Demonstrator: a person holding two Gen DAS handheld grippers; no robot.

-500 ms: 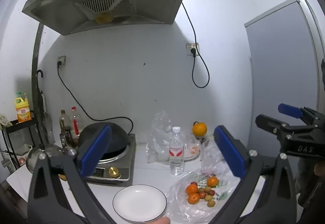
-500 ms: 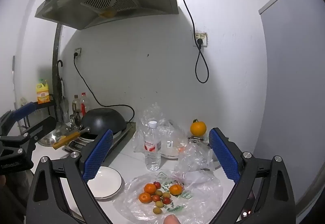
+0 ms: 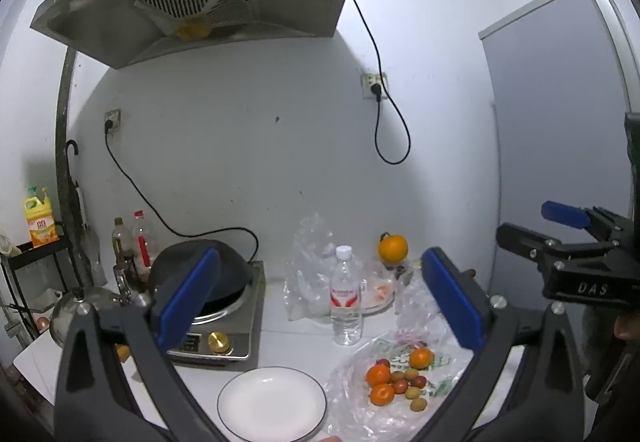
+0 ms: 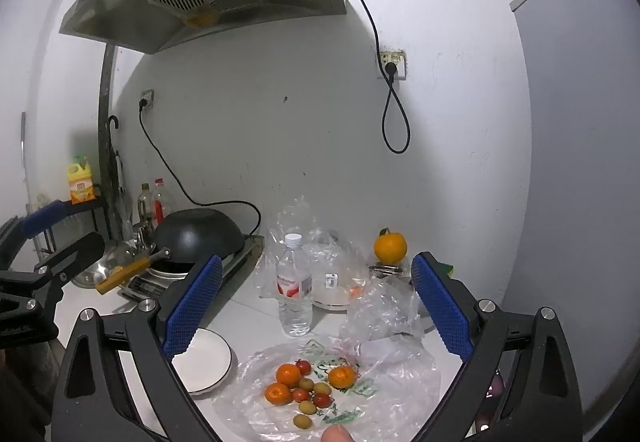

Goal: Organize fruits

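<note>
Sorting is not yet begun: small orange, red and green fruits [image 4: 306, 388] are left on clear plastic sheet [image 4: 392, 398], round white plate [image 3: 272, 400] is bare, and both left gripper [image 3: 320, 298] and right gripper [image 4: 316, 302] are held spread wide, gripping nothing.

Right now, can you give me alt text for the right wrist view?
The open right gripper hovers above small fruits lying on a clear plastic bag on a white counter. A white plate sits to their left, a water bottle behind.

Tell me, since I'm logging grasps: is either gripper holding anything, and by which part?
Nothing is held. The left gripper and right gripper are both open, above the counter.
</note>
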